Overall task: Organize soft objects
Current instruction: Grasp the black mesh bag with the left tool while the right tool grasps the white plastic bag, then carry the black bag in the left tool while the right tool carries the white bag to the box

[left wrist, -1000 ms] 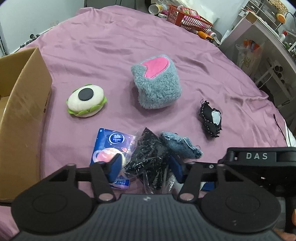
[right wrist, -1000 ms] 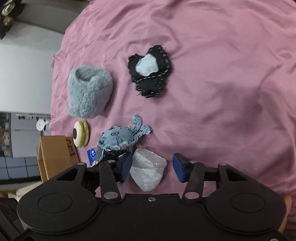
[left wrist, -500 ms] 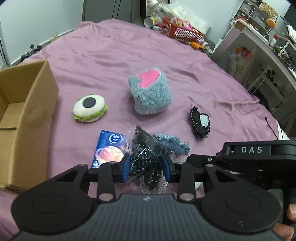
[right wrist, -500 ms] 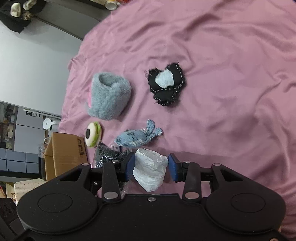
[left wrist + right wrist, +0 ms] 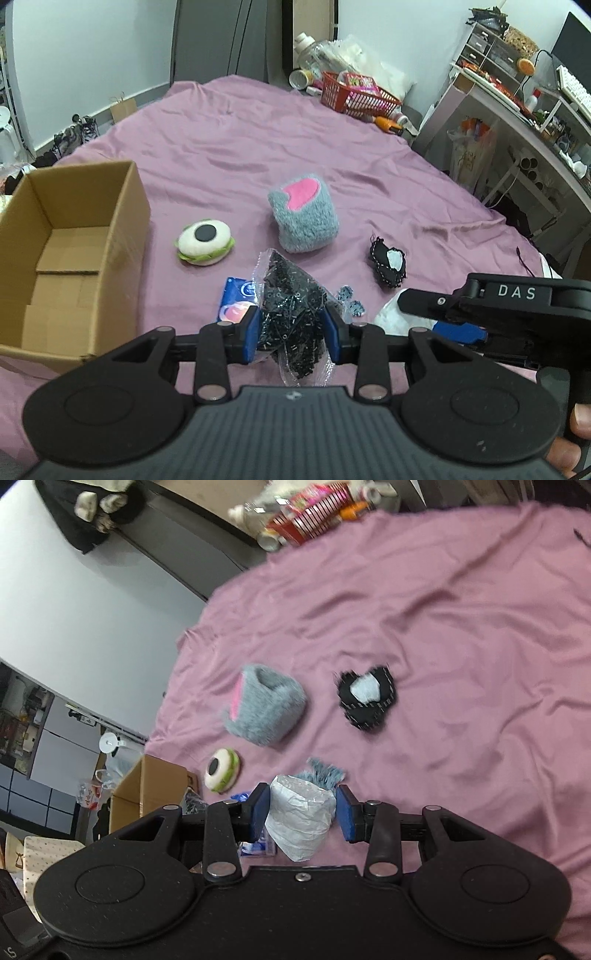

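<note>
Holding the crinkly black bead bag [image 5: 291,314] in my left gripper [image 5: 291,334] and the white wad [image 5: 301,821] in my right gripper [image 5: 303,812], both pinched mid-body above the bed [image 5: 229,155] so neither sags before reaching the open box [image 5: 66,251].

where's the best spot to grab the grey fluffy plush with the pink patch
Take the grey plush across its two fuzzy side walls, about mid-height, with the claw coming down from above. It sits as a squat block on the purple sheet, with bare sheet all round it, so the fingers could likely drop on either side. The pile looks thick and squashy, so a firm squeeze is probably needed.
</note>
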The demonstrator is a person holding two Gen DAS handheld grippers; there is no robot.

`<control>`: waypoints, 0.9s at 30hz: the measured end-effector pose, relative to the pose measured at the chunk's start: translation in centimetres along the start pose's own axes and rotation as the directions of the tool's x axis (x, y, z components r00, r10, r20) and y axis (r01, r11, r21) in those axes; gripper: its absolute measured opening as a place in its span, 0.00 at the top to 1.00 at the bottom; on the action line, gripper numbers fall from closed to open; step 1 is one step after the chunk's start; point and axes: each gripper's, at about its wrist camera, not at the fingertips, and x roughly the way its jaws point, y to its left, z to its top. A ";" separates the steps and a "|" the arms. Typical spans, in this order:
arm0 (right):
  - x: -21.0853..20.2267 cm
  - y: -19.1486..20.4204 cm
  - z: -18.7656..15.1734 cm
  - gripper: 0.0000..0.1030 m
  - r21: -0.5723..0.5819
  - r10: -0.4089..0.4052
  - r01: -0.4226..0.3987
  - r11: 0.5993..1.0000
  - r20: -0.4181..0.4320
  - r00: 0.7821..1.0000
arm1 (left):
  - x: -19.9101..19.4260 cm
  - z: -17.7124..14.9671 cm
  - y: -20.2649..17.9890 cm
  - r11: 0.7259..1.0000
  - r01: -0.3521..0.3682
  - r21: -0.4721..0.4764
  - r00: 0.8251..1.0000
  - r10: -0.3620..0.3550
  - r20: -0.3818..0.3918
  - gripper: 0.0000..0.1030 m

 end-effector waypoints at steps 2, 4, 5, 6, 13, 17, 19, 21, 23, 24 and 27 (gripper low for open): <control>-0.7 0.6 -0.2 0.63 -0.025 0.015 -0.014 1.000 0.037 0.999 | -0.7 0.1 0.2 1.000 -0.001 -0.001 1.000 0.001 0.011 0.66; -1.1 1.1 -0.2 0.63 -0.039 0.034 -0.031 0.999 0.060 0.998 | -1.4 0.3 0.4 1.000 -0.003 -0.005 1.000 0.004 0.019 0.66; -1.3 1.4 -0.3 0.63 -0.048 0.043 -0.039 0.998 0.071 0.997 | -1.7 0.5 0.5 1.000 -0.006 -0.007 1.000 0.006 0.021 0.66; -1.4 1.7 -0.3 0.63 -0.061 0.050 -0.045 0.997 0.084 0.995 | -2.1 0.6 0.7 1.000 -0.008 -0.009 1.000 0.008 0.026 0.66; -1.9 4.2 -0.9 0.63 -0.138 0.106 -0.088 0.986 0.130 0.986 | -4.6 1.6 2.8 0.999 -0.035 -0.035 0.997 0.037 0.074 0.66; -1.9 5.8 -0.9 0.63 -0.200 0.117 -0.085 0.976 0.154 0.981 | -5.9 2.2 4.4 0.997 -0.047 -0.053 0.994 0.052 0.098 0.66; -1.9 6.5 -0.9 0.63 -0.222 0.131 -0.095 0.971 0.155 0.979 | -6.5 2.6 5.3 0.997 -0.053 -0.062 0.992 0.060 0.109 0.66; -1.9 7.4 -1.1 0.63 -0.250 0.137 -0.095 0.963 0.159 0.978 | -6.9 2.8 6.2 0.996 -0.065 -0.066 0.990 0.073 0.118 0.66; -1.7 8.3 -1.3 0.63 -0.274 0.144 -0.095 0.957 0.163 0.976 | -7.3 3.0 6.9 0.995 -0.079 -0.065 0.988 0.087 0.126 0.66; -1.5 8.7 -1.4 0.63 -0.279 0.147 -0.098 0.955 0.161 0.976 | -7.4 3.2 7.4 0.994 -0.081 -0.069 0.988 0.090 0.127 0.66; -0.9 9.6 -1.5 0.63 -0.302 0.154 -0.100 0.948 0.161 0.975 | -7.6 3.6 8.5 0.993 -0.086 -0.082 0.988 0.096 0.124 0.66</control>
